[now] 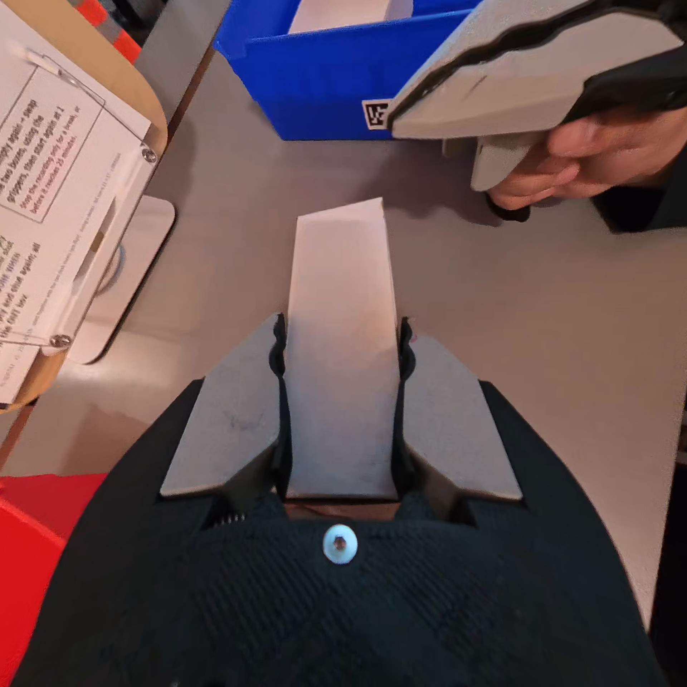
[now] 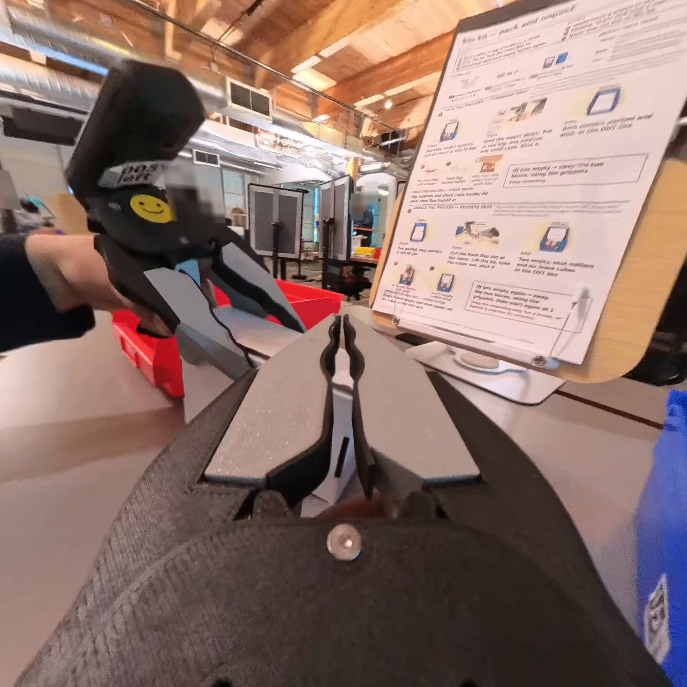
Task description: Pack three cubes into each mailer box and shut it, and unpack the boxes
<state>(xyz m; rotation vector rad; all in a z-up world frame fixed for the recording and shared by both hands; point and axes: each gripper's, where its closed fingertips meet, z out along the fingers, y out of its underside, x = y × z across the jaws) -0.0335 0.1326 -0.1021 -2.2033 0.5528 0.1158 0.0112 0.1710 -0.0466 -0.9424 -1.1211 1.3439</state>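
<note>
A white mailer box stands on its narrow side on the grey table, shut. My left gripper is shut on it, one finger on each broad face. My right gripper hovers above and to the right of the box, in front of the blue bin, shut and empty. In the right wrist view my right gripper has its jaws together over the same box, with the left gripper beyond it. A second white mailer lies in the blue bin. No cubes are visible.
An instruction board on a white stand is at the table's left; it also shows in the right wrist view. A red bin sits near left, also behind the left gripper. The blue bin's edge is close right. Left tips to right tips: about 8 cm.
</note>
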